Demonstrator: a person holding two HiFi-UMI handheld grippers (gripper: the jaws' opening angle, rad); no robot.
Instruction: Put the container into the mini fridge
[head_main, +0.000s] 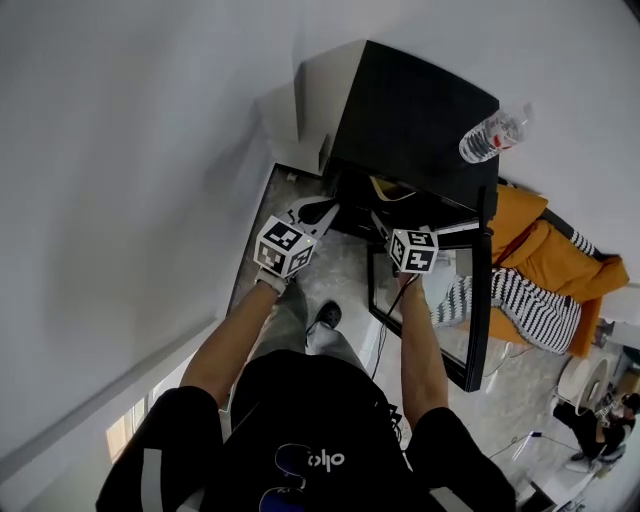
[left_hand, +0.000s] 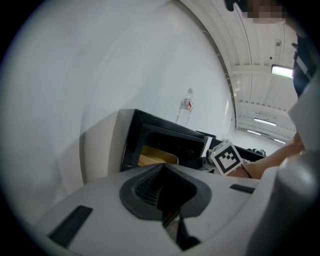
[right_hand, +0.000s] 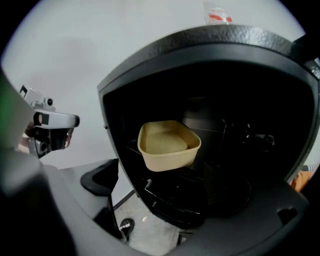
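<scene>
A tan open container (right_hand: 167, 145) rests on a shelf inside the black mini fridge (head_main: 410, 120), whose door (head_main: 480, 290) stands swung open to the right. From above, only the container's rim (head_main: 393, 188) shows at the fridge mouth, and the left gripper view catches its edge (left_hand: 157, 159). My right gripper (right_hand: 190, 200) is open, with nothing between its jaws, a short way in front of the container. My left gripper (left_hand: 167, 200) is shut on nothing, held left of the fridge opening (head_main: 325, 210).
A clear water bottle (head_main: 492, 135) lies on the fridge top. A white wall runs along the left. Orange and striped fabric (head_main: 535, 270) lies on the floor right of the door. The holder's shoe (head_main: 327, 315) stands below the grippers.
</scene>
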